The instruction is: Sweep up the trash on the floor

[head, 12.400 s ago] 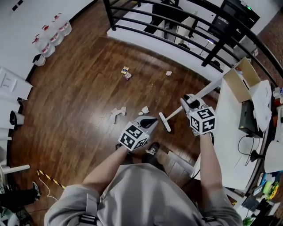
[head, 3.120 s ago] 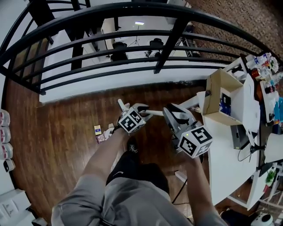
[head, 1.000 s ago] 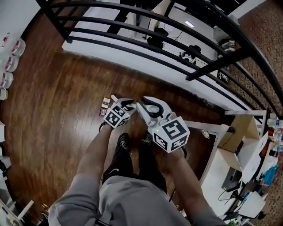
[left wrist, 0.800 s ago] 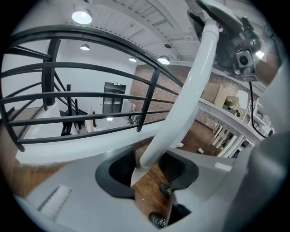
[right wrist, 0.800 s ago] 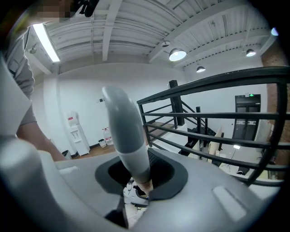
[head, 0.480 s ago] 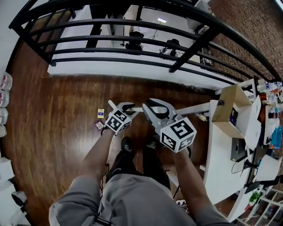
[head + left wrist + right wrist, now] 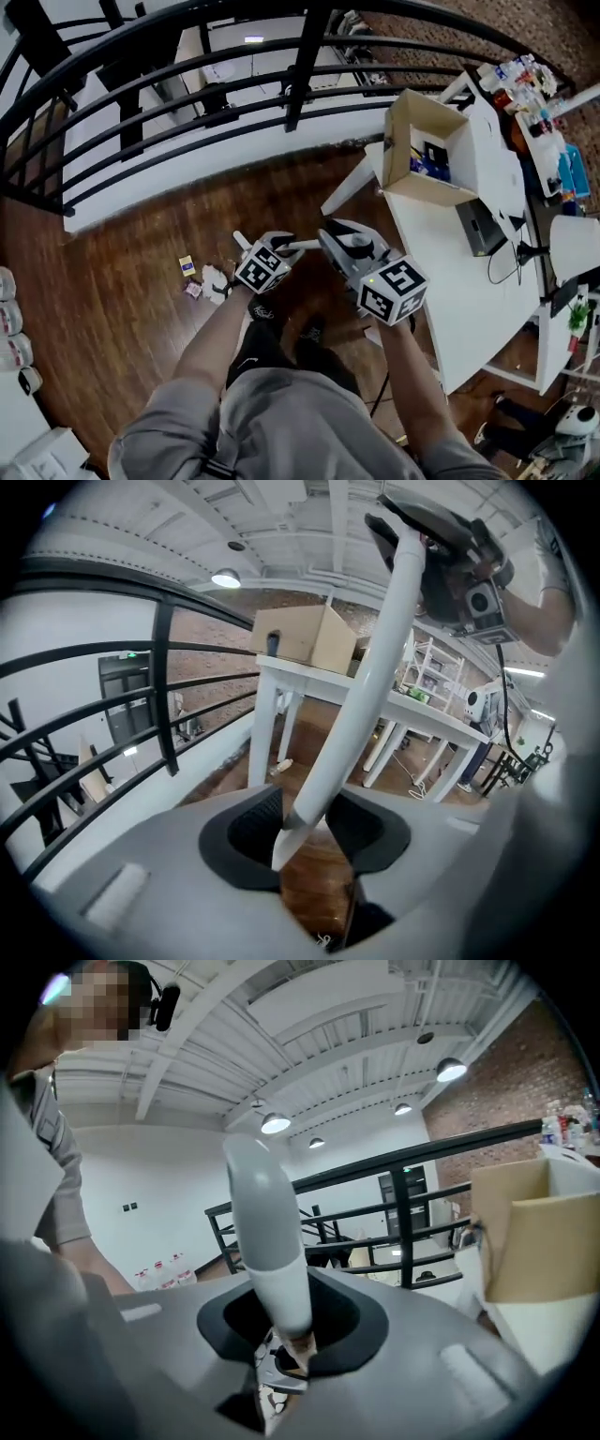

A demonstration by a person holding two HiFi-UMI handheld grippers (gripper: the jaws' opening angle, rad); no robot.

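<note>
The dark wooden floor (image 7: 122, 309) fills the scene, with a white worktop (image 7: 469, 281) on the right. The task looks to be between sweeping strokes, as the white broom handle (image 7: 305, 245) is carried across the body and its head cannot be seen. The right claw (image 7: 286, 1321) is clamped narrowly on the handle, and the left claw (image 7: 311, 829), whose jaws have just been closing, grips it farther along. The trash (image 7: 214, 280), a few small scraps, lies just left of the left claw, so next the broom head probably needs setting behind them.
</note>
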